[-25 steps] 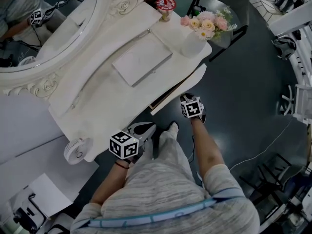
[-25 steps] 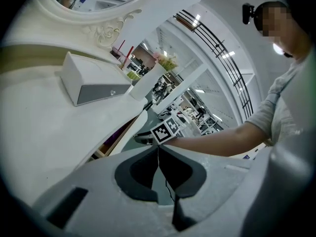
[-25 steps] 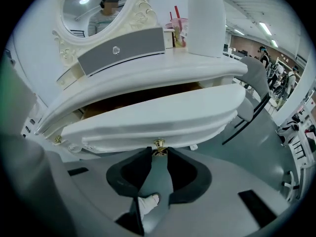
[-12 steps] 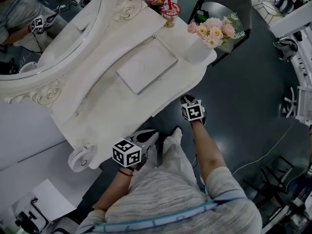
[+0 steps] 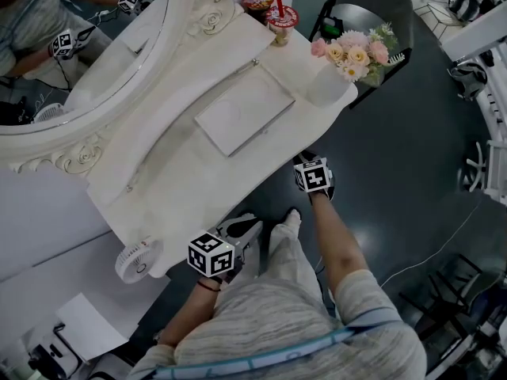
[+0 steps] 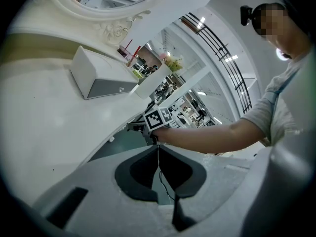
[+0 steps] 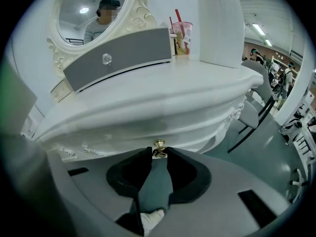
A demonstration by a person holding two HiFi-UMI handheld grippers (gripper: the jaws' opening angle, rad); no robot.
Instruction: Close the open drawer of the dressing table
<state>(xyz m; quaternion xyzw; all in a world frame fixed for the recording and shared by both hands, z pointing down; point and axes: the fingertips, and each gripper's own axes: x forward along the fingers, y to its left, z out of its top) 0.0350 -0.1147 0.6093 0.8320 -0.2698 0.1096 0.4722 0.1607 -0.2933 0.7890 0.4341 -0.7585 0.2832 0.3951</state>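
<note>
Nearest the person, the left gripper [image 6: 158,151] hangs just off the front edge of the white carved dressing table [image 5: 182,172]. Its jaws are pressed together on nothing, so it is probably parked there to keep out of the way. Beyond it, the right gripper [image 7: 158,152] is level with the table's front and its jaws pinch the small brass-coloured round knob [image 7: 159,144]. That grip lets a straight push on the knob drive the curved white drawer [image 7: 138,131] inward. The drawer front looks flush under the table's top edge, though the shadow there makes it hard to tell whether it is fully seated. On the table top sit a flat white box with a grey front [image 7: 118,58], then a white vase of pink and cream flowers [image 5: 355,50]. At the table's back are two red-lidded cups with straws [image 5: 269,6] and the oval mirror [image 5: 79,38].
</note>
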